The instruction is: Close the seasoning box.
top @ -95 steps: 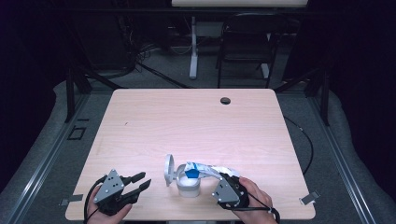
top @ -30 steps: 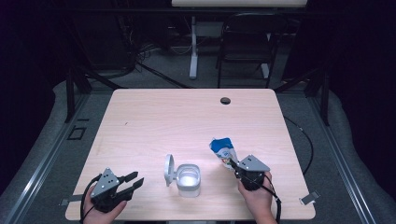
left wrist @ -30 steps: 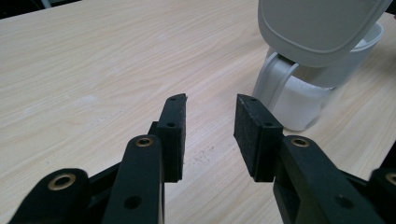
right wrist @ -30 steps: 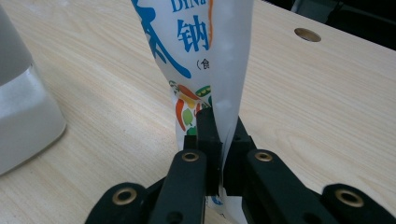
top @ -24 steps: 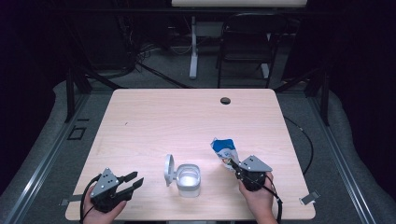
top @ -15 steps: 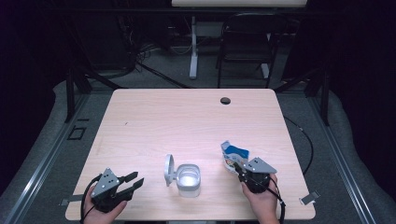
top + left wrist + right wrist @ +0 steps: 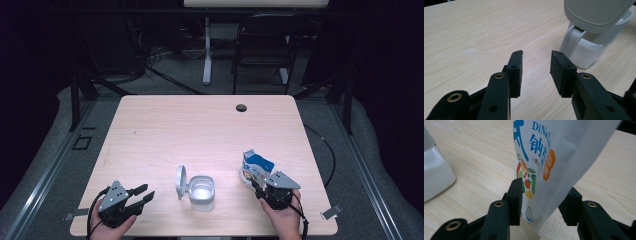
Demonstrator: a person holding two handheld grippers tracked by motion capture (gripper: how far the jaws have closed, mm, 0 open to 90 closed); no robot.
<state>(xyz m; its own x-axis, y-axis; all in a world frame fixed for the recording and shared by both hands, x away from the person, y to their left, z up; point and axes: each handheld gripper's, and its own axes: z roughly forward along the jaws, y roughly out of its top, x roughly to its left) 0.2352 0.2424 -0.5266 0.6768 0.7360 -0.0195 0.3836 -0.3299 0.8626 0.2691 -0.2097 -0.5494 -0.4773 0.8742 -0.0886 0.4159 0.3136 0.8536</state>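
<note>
Release step: right gripper (image 7: 259, 185), jaws just opening, frees the blue-and-white printed pouch (image 7: 255, 168) standing at the white plastic flip-lid container's (image 7: 202, 191) three o'clock; left gripper (image 7: 143, 193) idles wide, empty. Next, back away cleanly.

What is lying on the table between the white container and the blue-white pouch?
Nothing: in the high view, bare wood separates the white container from the pouch.

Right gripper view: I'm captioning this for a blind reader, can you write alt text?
A white pouch with blue lettering and a vegetable picture stands on the wooden table between the open black jaws of the right gripper, which have just been opening. A white container's side shows at the left edge.
</note>
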